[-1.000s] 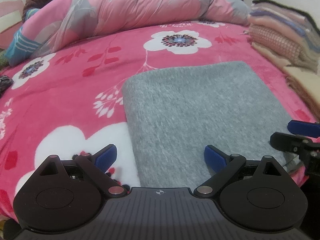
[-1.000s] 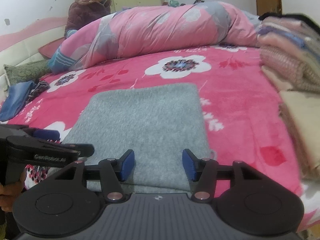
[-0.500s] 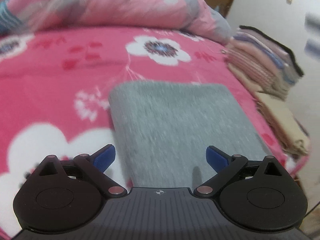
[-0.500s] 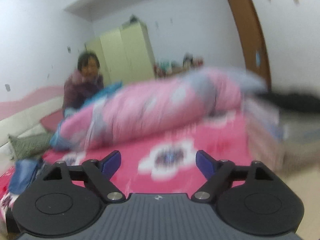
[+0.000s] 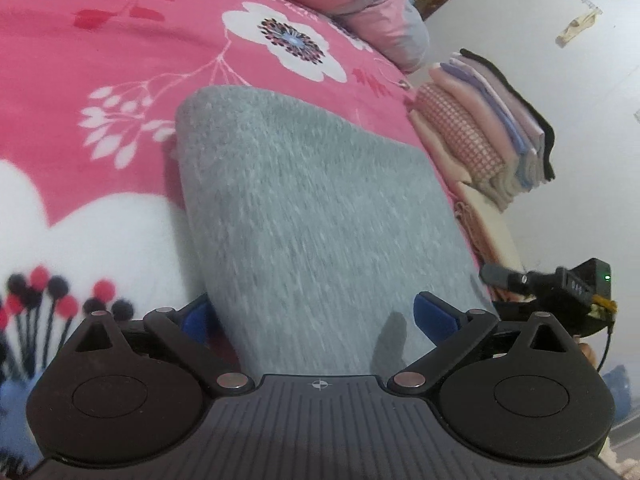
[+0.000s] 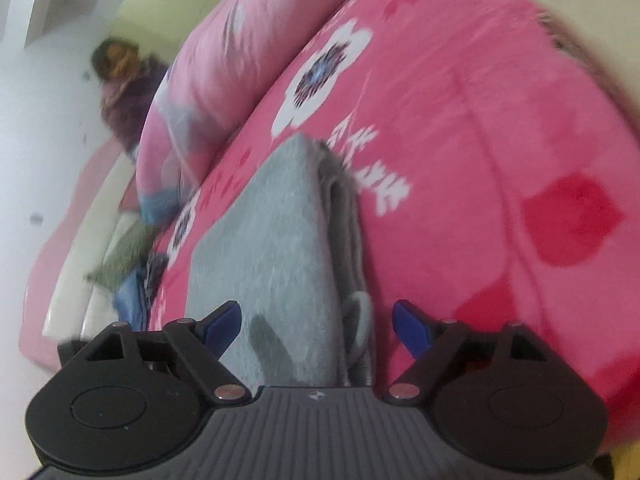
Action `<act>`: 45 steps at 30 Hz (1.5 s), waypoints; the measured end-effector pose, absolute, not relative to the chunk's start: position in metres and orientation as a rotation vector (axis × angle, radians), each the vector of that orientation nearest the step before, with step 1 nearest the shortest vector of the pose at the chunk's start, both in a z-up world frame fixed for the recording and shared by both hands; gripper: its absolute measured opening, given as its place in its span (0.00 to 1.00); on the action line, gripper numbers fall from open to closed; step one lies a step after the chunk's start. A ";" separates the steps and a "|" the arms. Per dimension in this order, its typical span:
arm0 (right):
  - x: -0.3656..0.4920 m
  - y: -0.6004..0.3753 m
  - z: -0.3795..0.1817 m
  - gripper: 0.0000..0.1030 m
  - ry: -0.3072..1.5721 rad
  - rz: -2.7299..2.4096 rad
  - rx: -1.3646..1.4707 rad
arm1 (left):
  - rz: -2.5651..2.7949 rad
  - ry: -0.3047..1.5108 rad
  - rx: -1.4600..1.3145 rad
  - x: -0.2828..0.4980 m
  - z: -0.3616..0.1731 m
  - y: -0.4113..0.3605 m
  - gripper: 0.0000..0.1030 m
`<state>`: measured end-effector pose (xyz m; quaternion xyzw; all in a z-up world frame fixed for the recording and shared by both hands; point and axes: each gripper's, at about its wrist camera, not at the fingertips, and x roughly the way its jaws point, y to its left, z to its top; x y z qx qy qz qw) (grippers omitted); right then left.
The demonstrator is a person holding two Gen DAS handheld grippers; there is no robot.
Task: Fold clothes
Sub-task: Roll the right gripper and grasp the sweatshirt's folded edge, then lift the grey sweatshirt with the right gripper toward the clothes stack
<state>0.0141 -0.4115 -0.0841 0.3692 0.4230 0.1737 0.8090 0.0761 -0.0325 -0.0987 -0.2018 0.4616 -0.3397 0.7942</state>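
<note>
The folded grey fleecy garment [image 5: 316, 216] lay flat on the bed, on a bright pink plush blanket printed with white flowers [image 5: 80, 60]. In the left wrist view it showed as a tidy rectangle with its near edge right at the left tool [image 5: 318, 314]. That tool's 2 blue-tipped fingers [image 5: 434, 314] stood wide apart, one past each near corner of the garment, and held nothing.

The right tool [image 6: 318, 322] was likewise spread open and empty. In its tilted, blurred view its left blue fingertip [image 6: 222, 320] sat over the grey cloth and the other over the pink blanket, so the garment's layered side edge [image 6: 348, 232] ran between them. Whether either tool touched the cloth could not be told.

Beyond the garment a rolled pink and grey quilt [image 5: 360, 4] lay across the far part of the bed. A stack of folded pastel clothes [image 5: 484, 132] sat at the bed's right side, near the garment but apart from it. The right tool's black body [image 5: 560, 288] showed at the right edge of the left view. A seated person in a dark purple jacket [image 6: 124, 92] was visible past the quilt, blurred.
</note>
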 end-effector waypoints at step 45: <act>-0.010 -0.395 -0.017 0.43 0.806 0.518 0.619 | -0.965 0.894 -0.438 0.056 -0.021 -0.090 0.73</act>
